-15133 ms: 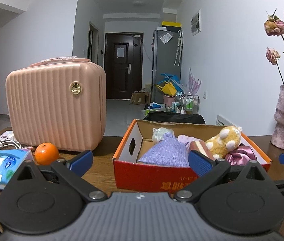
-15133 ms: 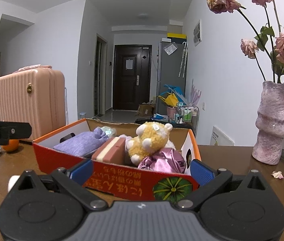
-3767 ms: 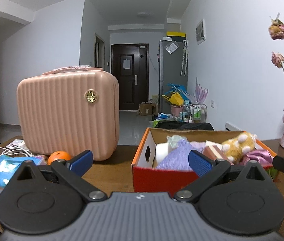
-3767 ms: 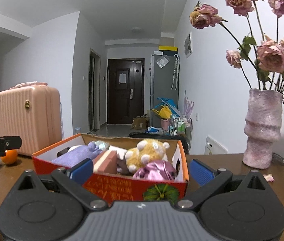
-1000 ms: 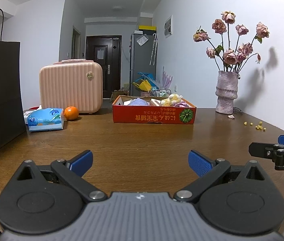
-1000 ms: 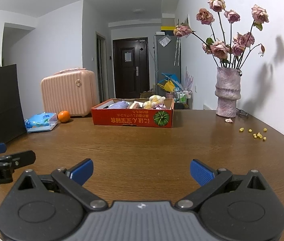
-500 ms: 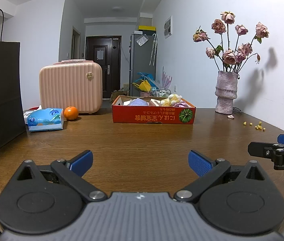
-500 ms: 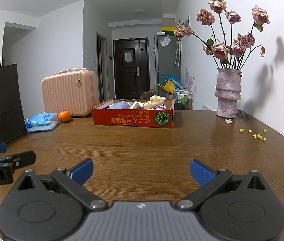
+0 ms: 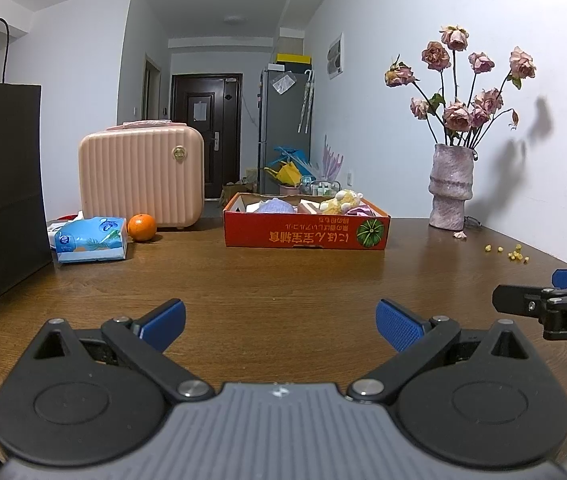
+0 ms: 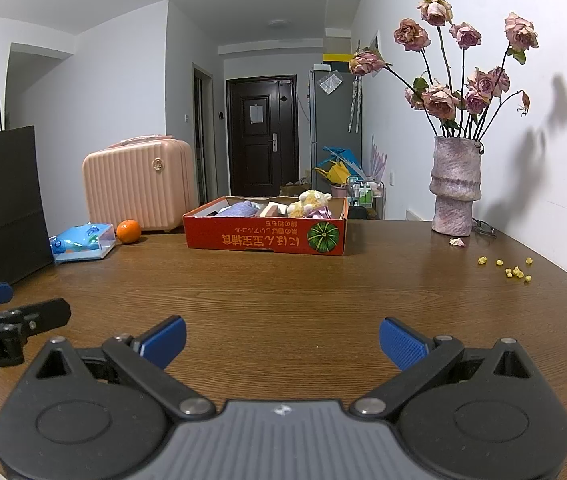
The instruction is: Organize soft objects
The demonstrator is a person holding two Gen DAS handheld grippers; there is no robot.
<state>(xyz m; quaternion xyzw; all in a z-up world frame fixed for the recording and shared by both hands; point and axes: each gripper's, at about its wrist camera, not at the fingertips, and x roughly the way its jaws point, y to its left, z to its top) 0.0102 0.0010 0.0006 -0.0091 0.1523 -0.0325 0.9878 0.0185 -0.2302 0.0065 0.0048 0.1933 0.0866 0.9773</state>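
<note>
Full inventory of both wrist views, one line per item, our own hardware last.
cardboard box: 1, red-orange, table centre-back, holds soft items
plush toy: 1, yellow, in box
purple cloth: 1, lavender, in box
suitcase: 1, pink, left of box
orange: 1, orange, by suitcase
tissue pack: 1, blue, left of orange
paper bag: 1, black, far left
vase: 1, pink, right, dried roses
crumbs: several, yellow, right tabletop
table: 1, brown wood
left gripper: jaws open, empty
right gripper: jaws open, empty
</note>
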